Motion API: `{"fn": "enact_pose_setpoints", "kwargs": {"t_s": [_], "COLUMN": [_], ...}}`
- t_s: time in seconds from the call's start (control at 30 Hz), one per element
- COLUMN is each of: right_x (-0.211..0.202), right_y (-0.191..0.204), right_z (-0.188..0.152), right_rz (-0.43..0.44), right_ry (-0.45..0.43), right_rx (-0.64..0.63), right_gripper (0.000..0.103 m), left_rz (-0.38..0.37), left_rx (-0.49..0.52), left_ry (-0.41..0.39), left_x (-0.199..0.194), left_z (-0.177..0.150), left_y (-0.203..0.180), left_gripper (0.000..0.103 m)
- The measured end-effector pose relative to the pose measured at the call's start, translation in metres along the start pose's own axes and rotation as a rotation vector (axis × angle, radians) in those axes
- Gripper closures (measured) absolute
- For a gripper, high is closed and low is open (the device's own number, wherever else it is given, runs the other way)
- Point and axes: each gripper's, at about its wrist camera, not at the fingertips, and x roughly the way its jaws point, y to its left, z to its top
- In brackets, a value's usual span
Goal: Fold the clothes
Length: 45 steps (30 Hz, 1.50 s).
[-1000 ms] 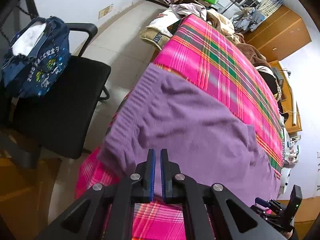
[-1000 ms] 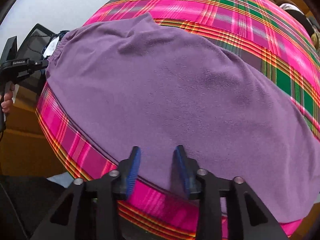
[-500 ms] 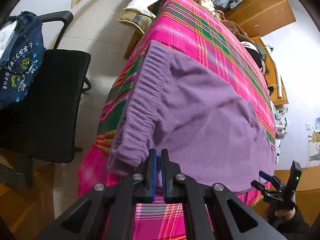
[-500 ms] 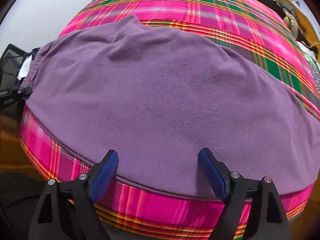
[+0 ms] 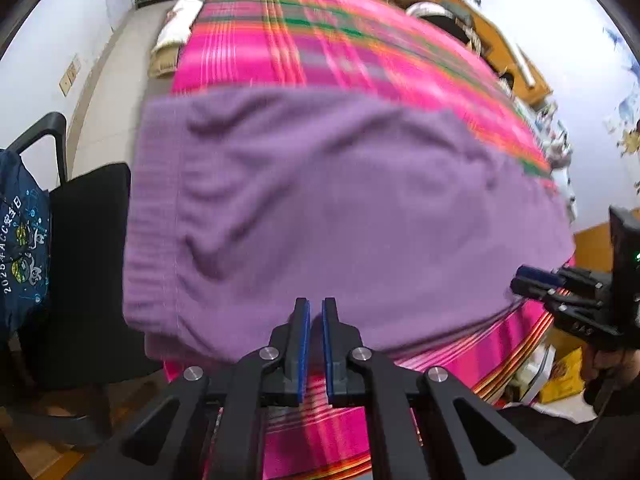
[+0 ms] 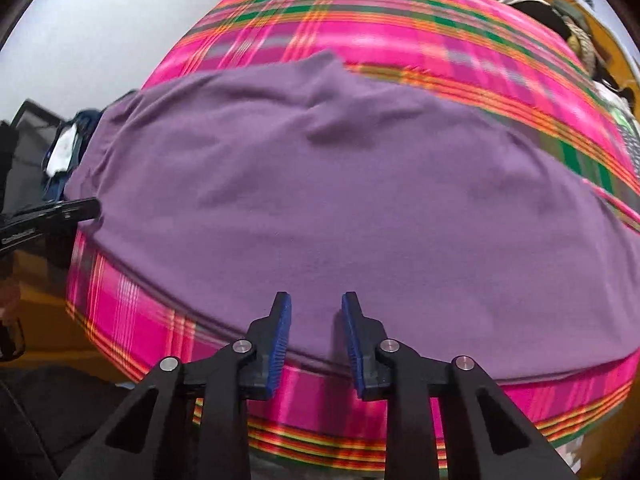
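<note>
So your purple sweater (image 5: 328, 208) is lying spread flat on the pink plaid blanket (image 5: 320, 36), right up at the blanket's near edge, ribbed hem on the side toward the black chair (image 5: 88, 272). Your left gripper (image 5: 315, 308) is pointing down over the sweater's near edge, close to the hem corner, and its blue pads are basically pinched together with only a sliver of gap. Can't see any fabric caught between them, though the frame is blurry. Your right gripper (image 6: 316, 304) hovers over the same near edge farther from the hem, jaws half apart and closing, with the sweater's edge showing in the gap but the pads not pressing on it. A dark blue printed bag (image 5: 24, 248) hangs on the chair beside the blanket.
</note>
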Motion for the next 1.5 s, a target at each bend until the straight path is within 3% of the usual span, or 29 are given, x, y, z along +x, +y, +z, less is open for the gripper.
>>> {"fn": "enact_pose_setpoints", "kwargs": {"t_s": [0.27, 0.53, 0.63, 0.87, 1.1, 1.2, 1.27, 1.4, 1.5], "right_x": [0.003, 0.002, 0.017, 0.010, 0.011, 0.007, 0.004, 0.002, 0.007], "right_y": [0.001, 0.004, 0.015, 0.014, 0.000, 0.002, 0.000, -0.003, 0.003], "right_z": [-0.002, 0.082, 0.105, 0.100, 0.078, 0.082, 0.080, 0.075, 0.082], "right_rz": [0.018, 0.003, -0.001, -0.005, 0.006, -0.003, -0.009, -0.019, -0.028], "right_ry": [0.039, -0.056, -0.032, -0.038, 0.015, 0.018, 0.026, 0.053, 0.066], "right_rx": [-0.027, -0.055, -0.045, -0.013, 0.032, 0.031, 0.033, 0.022, 0.003], "right_gripper": [0.080, 0.080, 0.080, 0.081, 0.080, 0.080, 0.080, 0.079, 0.079], "left_rz": [0.005, 0.038, 0.045, -0.004, -0.010, -0.120, -0.210, -0.312, -0.309], "left_rx": [0.063, 0.046, 0.028, -0.109, -0.285, -0.391, -0.456, -0.530, -0.592], "left_ry": [0.027, -0.006, 0.008, -0.083, -0.076, -0.110, -0.129, -0.157, -0.173], "left_x": [0.000, -0.007, -0.002, -0.039, -0.041, -0.047, -0.047, -0.042, -0.031], "left_z": [-0.012, 0.001, 0.002, -0.010, -0.026, -0.033, -0.036, -0.042, -0.044], "left_y": [0.002, 0.006, 0.013, 0.045, 0.094, 0.106, 0.111, 0.112, 0.114], "left_gripper": [0.098, 0.097, 0.097, 0.096, 0.094, 0.093, 0.088, 0.076, 0.070]}}
